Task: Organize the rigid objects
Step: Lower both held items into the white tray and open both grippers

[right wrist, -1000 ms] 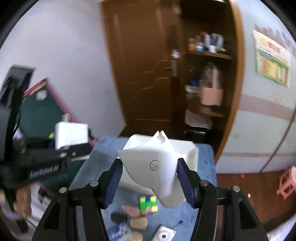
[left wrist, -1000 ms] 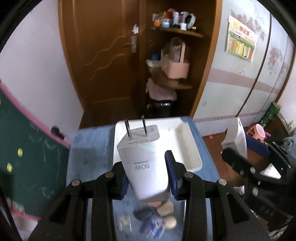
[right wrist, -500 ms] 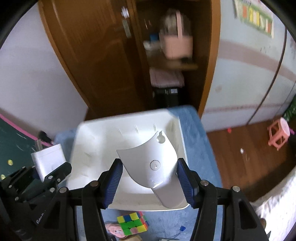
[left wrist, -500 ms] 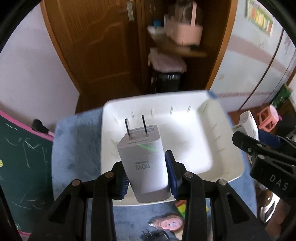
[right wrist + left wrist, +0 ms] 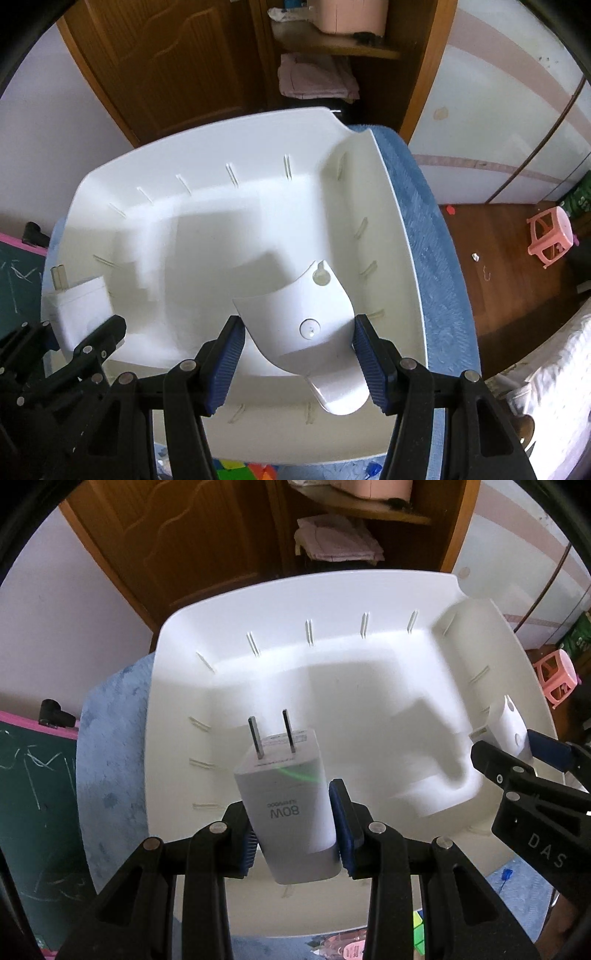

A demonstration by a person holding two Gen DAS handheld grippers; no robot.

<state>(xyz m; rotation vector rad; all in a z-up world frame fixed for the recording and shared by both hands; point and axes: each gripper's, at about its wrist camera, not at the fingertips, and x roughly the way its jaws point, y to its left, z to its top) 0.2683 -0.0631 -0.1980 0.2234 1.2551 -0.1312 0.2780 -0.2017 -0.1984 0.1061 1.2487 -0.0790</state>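
Tools first, one view at a time. From the left wrist, the left tool (image 5: 293,830) is clenched on a white charger (image 5: 286,805) with its two metal prongs pointing away from the camera. The charger hangs over the left part of a big white tray (image 5: 369,602), not touching the tray floor as far as I can tell. The tray sits on a blue cloth (image 5: 110,738) that covers the bench. At the right edge you can see the other tool with its white piece.

From the right wrist, the right tool (image 5: 299,363) grips a curved white plastic piece (image 5: 306,325) (it looks like a scoop or a cover, I cannot tell which). It hangs over the right part of the tray (image 5: 207,125). The charger (image 5: 81,314) shows at the left, held by the left tool. A colourful puzzle cube (image 5: 236,472) peeks out below the tray's near rim.

I think the step now is putting both things into the tray. Next, each tool should go lower until its thing rests on the tray floor, then let go gently so nothing tips or bounces.

A second ago the tray looked small and far off, with the door and shelves filling the views. Now the tray fills both views, so both tools have come down and closer.
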